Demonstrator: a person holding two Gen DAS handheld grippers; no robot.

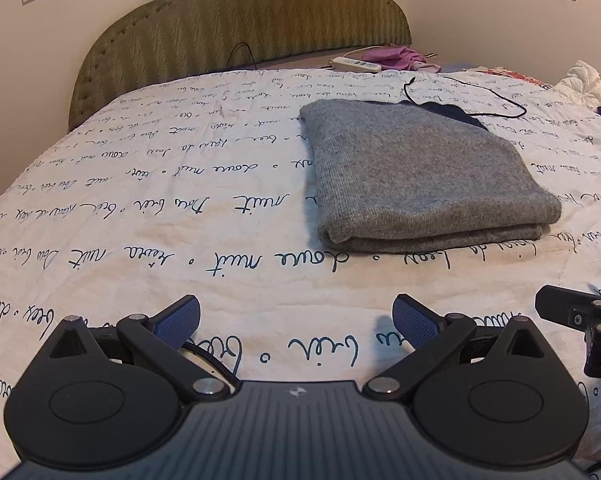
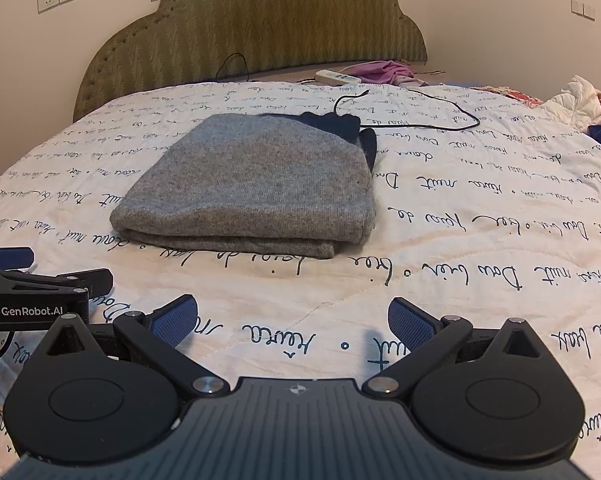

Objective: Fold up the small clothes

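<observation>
While the grey ribbed knit [image 1: 424, 172] lies folded into a thick soft rectangle on the script-printed quilt [image 1: 140, 208], both the left gripper [image 1: 296, 320] and right gripper [image 2: 292, 320] hover just before it, blue-padded jaws spread wide, holding nothing.

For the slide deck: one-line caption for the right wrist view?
Open right tongs hover over the script-print bedspread, short of a folded grey knit garment.
</observation>
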